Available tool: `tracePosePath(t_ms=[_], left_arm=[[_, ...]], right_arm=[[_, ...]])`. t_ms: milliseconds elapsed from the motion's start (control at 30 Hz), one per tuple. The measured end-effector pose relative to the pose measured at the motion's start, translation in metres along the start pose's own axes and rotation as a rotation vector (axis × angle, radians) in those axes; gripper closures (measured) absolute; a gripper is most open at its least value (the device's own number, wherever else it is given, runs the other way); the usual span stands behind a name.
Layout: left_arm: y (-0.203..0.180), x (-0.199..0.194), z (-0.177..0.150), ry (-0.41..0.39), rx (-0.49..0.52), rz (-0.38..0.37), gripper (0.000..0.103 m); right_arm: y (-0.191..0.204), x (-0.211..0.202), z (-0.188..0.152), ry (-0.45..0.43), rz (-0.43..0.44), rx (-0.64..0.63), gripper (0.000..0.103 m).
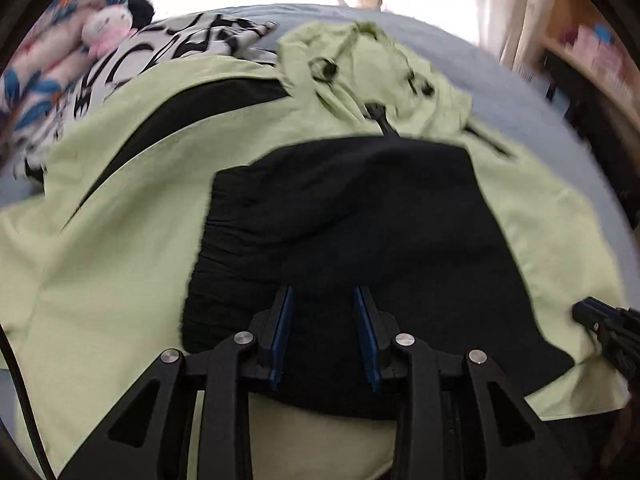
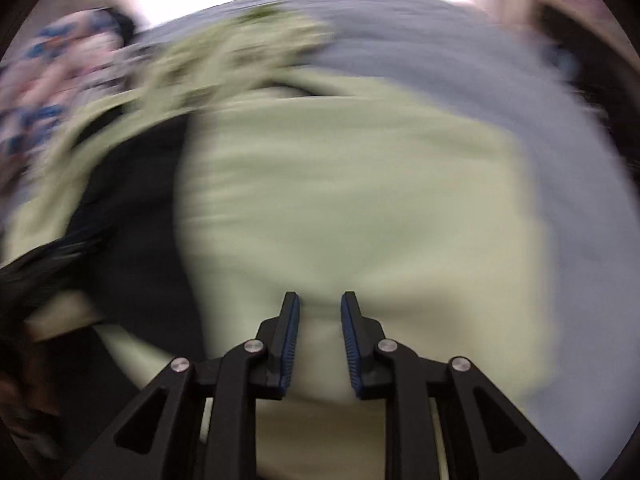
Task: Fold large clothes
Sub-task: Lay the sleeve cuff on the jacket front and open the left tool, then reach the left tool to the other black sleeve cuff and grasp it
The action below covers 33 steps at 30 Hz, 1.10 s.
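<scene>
A light green jacket with a black panel lies spread on the bed, its hood at the far end. My left gripper is closed on a thick fold of the black panel, which fills the gap between its blue pads. In the blurred right wrist view, my right gripper pinches a bulge of the green jacket fabric, with the black panel to its left. The right gripper also shows in the left wrist view, at the jacket's right edge.
A blue-grey bed sheet extends beyond the jacket to the far right. A white garment with black lettering and a floral cloth with a plush toy lie at the far left. A wooden shelf stands to the right of the bed.
</scene>
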<state>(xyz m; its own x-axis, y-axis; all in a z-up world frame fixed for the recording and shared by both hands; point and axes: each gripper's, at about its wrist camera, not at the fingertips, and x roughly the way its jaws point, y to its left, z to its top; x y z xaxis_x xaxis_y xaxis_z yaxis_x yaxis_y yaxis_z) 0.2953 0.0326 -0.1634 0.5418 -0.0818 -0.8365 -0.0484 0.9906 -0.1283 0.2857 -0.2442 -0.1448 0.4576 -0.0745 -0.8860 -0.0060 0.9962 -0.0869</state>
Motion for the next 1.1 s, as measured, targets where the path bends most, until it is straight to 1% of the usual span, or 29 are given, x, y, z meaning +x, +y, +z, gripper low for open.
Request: tracePosePath(t_ms=[33,67,100,133,167,200,233,367,433,467,500,533,600,667,700,767,933,1033,1100], left_arm=[[0.004,-0.001,0.001,-0.003,-0.001,-0.004,0.076],[0.006,0.000,0.001,-0.001,0.002,-0.007,0.079],[0.007,-0.001,0.001,-0.001,0.001,-0.017,0.079],[0.007,-0.001,0.001,-0.004,-0.003,-0.016,0.079],[0.007,0.000,0.001,-0.006,-0.003,-0.009,0.079],[0.003,0.000,0.000,-0.007,0.003,0.002,0.079],[0.001,-0.001,0.001,-0.009,0.006,0.009,0.078],[0.000,-0.003,0.001,0.002,0.024,0.030,0.075],[-0.001,-0.008,0.001,0.011,0.026,0.032,0.067],[-0.002,-0.013,0.001,0.011,0.024,0.031,0.058],[-0.004,-0.018,0.001,0.005,0.021,0.029,0.052],[-0.005,-0.024,0.001,-0.005,0.019,0.033,0.049],[-0.010,-0.035,0.000,-0.029,0.027,0.053,0.036],[-0.014,-0.044,0.000,-0.049,0.044,0.067,0.035],[-0.017,-0.049,-0.001,-0.052,0.055,0.072,0.035],[-0.020,-0.058,-0.003,-0.050,0.061,0.079,0.035],[-0.026,-0.077,-0.019,-0.025,0.058,0.096,0.035],[-0.028,-0.087,-0.035,0.000,0.053,0.081,0.035],[-0.029,-0.093,-0.047,0.016,0.060,0.077,0.035]], right_arm=[[-0.020,0.001,-0.003,-0.003,-0.022,0.030,0.089],[-0.041,0.003,-0.008,0.012,-0.025,0.080,0.095],[-0.055,0.002,-0.011,0.015,-0.004,0.121,0.100],[-0.066,0.000,-0.013,0.015,0.011,0.163,0.101],[-0.070,-0.001,-0.014,0.017,-0.047,0.172,0.100],[-0.069,-0.001,-0.014,0.014,-0.117,0.164,0.088],[-0.069,0.000,-0.014,0.012,-0.130,0.162,0.084],[-0.072,-0.003,-0.014,0.018,-0.102,0.196,0.084],[-0.077,-0.011,-0.017,0.008,-0.062,0.235,0.084],[-0.078,-0.018,-0.018,0.004,-0.030,0.257,0.084],[-0.076,-0.021,-0.020,-0.001,-0.017,0.262,0.084],[-0.073,-0.027,-0.021,-0.008,-0.005,0.263,0.084],[-0.061,-0.036,-0.019,-0.025,0.000,0.243,0.084],[-0.053,-0.043,-0.023,-0.030,0.004,0.236,0.082],[-0.050,-0.046,-0.026,-0.024,0.018,0.239,0.077],[-0.045,-0.050,-0.030,-0.019,0.044,0.248,0.070],[-0.027,-0.064,-0.045,-0.028,0.076,0.242,0.069],[-0.016,-0.074,-0.057,-0.034,0.108,0.242,0.069],[-0.008,-0.081,-0.067,-0.039,0.130,0.236,0.065]])
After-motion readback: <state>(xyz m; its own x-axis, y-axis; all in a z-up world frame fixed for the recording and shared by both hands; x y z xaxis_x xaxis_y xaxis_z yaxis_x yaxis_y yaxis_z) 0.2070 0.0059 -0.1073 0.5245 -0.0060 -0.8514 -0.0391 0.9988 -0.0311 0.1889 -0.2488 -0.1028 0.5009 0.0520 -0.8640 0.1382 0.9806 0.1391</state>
